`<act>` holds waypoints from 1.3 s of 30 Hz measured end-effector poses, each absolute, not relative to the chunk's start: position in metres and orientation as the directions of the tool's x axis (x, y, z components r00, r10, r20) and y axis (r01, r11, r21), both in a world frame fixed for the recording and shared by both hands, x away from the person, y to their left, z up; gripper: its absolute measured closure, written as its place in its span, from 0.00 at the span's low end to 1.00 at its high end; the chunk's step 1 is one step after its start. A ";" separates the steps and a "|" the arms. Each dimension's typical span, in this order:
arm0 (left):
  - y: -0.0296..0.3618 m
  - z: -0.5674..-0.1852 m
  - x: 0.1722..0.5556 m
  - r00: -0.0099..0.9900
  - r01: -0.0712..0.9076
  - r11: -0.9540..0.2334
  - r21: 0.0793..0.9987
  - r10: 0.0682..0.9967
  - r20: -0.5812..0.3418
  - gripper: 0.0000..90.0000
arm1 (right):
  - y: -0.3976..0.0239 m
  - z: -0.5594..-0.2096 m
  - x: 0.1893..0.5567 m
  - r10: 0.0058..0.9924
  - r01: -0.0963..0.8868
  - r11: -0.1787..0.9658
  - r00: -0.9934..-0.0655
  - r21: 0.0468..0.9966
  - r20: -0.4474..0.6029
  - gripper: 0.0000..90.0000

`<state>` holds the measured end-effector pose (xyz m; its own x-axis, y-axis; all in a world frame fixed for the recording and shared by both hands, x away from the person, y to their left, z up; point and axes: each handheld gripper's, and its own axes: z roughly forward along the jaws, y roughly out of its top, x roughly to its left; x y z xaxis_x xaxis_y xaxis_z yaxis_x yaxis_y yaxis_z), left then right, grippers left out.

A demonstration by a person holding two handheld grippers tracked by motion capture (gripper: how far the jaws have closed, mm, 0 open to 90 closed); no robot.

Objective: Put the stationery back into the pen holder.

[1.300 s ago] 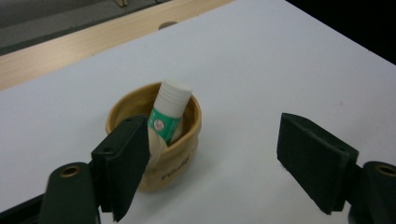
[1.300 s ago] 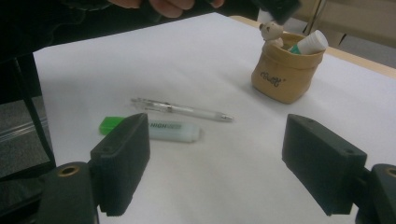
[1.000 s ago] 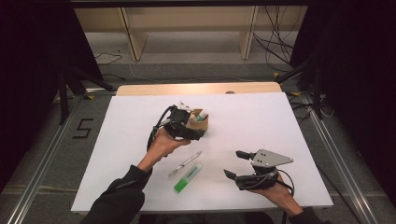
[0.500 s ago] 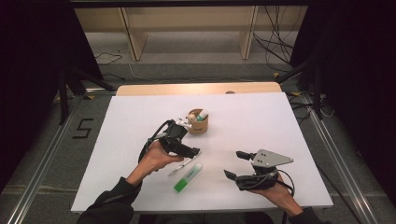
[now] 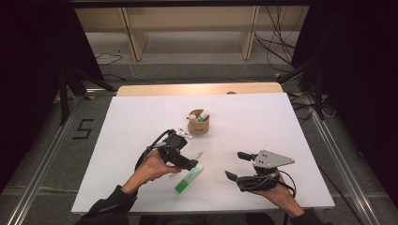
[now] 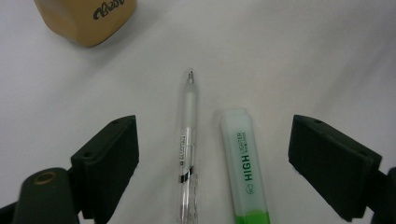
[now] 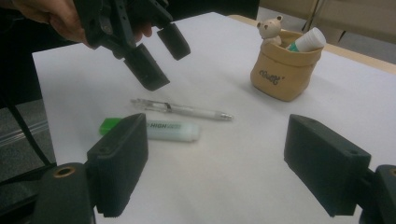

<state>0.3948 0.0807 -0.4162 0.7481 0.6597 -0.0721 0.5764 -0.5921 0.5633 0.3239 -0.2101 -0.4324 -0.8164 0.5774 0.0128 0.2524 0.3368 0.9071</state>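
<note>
My left gripper (image 6: 212, 154) hangs over the pen (image 6: 187, 140) and the highlighter (image 6: 246, 163), jaws spread wide with both lying between them, touching neither. From above, that gripper (image 5: 185, 163) and my hand cover most of the pen, so just its tip (image 5: 199, 153) pokes out toward the pouch (image 5: 199, 123). The highlighter (image 5: 188, 178) lies just beside the pen, on the side away from the pouch. Both are cut off at the lower edge of the left gripper view, as is the pouch (image 6: 86, 18) at the top, where its dark script is too clipped to read. The highlighter reads "HIGH LIGHTER"; the small print on the pen's band is too fine to make out. My right gripper (image 5: 238, 166) rests well apart from the pouch, jaws wide, holding nothing. Its view shows a bear figure (image 7: 270, 29) and a white-capped tube (image 7: 308, 39) sticking out of the pouch (image 7: 285, 70).
</note>
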 end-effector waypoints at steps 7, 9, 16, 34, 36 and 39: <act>0.081 -0.418 0.389 0.765 0.570 -0.625 0.533 0.641 -0.068 0.18 | -0.210 -0.433 0.324 0.578 0.252 0.338 -0.816 0.907 0.011 0.25; 0.080 -0.419 0.388 0.770 0.570 -0.637 0.519 0.634 -0.069 0.18 | -0.210 -0.433 0.324 0.578 0.252 0.338 -0.816 0.907 0.011 0.25; 0.077 -0.422 0.381 0.783 0.563 -0.661 0.496 0.618 -0.066 0.18 | -0.210 -0.433 0.324 0.579 0.253 0.339 -0.815 0.906 0.011 0.25; 0.077 -0.437 0.364 0.785 0.576 -0.687 0.443 0.615 -0.067 0.24 | -0.208 -0.433 0.324 0.579 0.247 0.350 -0.816 0.904 -0.001 0.25; 0.076 -0.439 0.362 0.792 0.570 -0.702 0.427 0.607 -0.060 0.27 | -0.208 -0.433 0.324 0.579 0.247 0.350 -0.815 0.903 -0.002 0.25; 0.075 -0.443 0.361 0.790 0.576 -0.706 0.412 0.611 -0.058 0.31 | -0.209 -0.433 0.324 0.579 0.249 0.351 -0.815 0.903 0.000 0.25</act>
